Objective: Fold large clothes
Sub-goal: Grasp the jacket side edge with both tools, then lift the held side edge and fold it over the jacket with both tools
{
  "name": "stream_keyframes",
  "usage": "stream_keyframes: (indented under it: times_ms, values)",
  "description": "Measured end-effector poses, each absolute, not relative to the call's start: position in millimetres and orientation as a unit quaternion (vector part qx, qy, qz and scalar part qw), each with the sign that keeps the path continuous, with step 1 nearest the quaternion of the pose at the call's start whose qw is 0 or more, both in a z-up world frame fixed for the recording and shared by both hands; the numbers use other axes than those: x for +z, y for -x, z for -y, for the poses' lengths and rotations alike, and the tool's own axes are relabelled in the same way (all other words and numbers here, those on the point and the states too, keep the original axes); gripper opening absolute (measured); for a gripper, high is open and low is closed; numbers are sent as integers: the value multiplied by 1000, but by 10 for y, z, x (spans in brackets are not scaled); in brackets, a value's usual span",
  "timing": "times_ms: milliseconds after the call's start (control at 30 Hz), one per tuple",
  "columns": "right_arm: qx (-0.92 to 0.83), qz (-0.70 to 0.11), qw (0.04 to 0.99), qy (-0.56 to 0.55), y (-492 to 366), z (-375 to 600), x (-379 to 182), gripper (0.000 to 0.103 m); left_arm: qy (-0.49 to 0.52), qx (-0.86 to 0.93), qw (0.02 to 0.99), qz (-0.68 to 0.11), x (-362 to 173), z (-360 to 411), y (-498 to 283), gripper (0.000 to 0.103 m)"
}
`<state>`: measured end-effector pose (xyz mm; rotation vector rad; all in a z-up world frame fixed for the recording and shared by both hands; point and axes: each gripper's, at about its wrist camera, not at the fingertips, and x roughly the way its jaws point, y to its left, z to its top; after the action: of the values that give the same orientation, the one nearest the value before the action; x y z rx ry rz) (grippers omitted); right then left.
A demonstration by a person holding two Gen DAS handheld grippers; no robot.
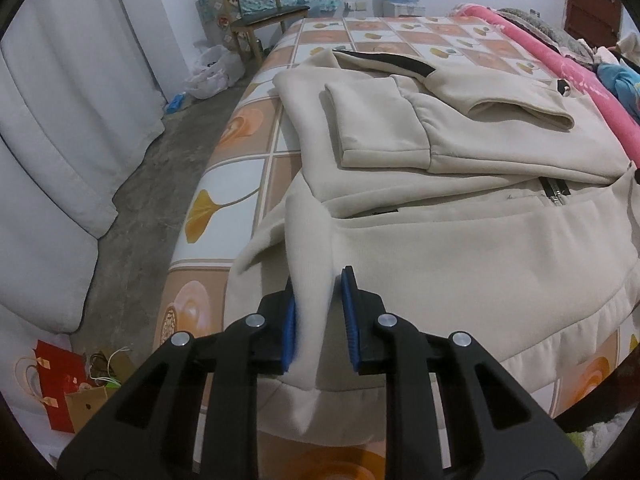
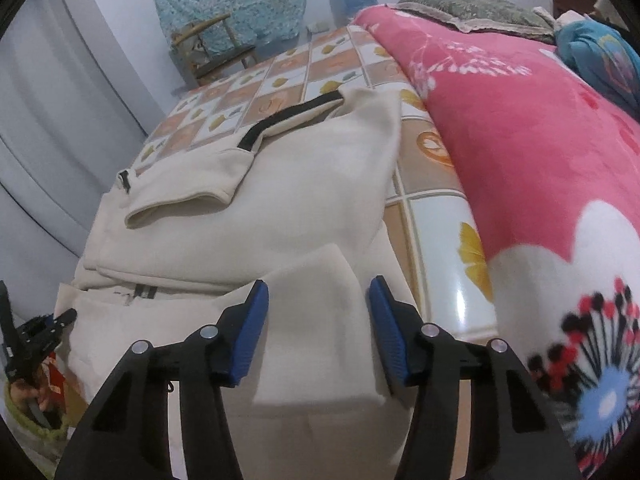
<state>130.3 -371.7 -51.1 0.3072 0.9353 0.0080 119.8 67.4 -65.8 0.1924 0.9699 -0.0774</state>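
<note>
A cream zip jacket (image 1: 440, 260) lies spread on the bed, its sleeves folded in over the chest and a black-trimmed collar at the far end. My left gripper (image 1: 320, 312) is shut on a raised ridge of the jacket's near left hem, which stands up between the blue pads. In the right wrist view the same jacket (image 2: 280, 200) fills the middle. My right gripper (image 2: 318, 320) has a thick fold of the near right hem filling the gap between its pads. The left gripper (image 2: 40, 332) shows at the far left, held by a hand.
The bed has a tiled orange and white sheet (image 1: 248, 176). A pink flowered blanket (image 2: 520, 140) lies along the right side of the jacket. White curtains (image 1: 60, 120) and bare floor are to the left, with paper bags (image 1: 60, 380) on the floor. A wooden chair (image 1: 260, 12) stands beyond the bed.
</note>
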Motion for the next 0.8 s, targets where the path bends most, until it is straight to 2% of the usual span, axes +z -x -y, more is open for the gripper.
stream_keyframes:
  times_ms: [100,333,667,800]
  values:
    - [0,-456,879,-141,-1328,3692,-538,48,-89,-38,878,-468,-655,-674,-1201,20]
    - [-8,-463,880,-104,-1152,3601,-473,30,-89,-36,878,-470,-658,-673,-1213,20]
    - [-22,-466,881,-79,-1224,3571,-549,29,-93,-29,876,-472,-669,-654,-1230,20]
    - [-32,-464,884,-49,-1203,3487,-524,22,-99,-24,875,-473,-668,-633,-1236,20]
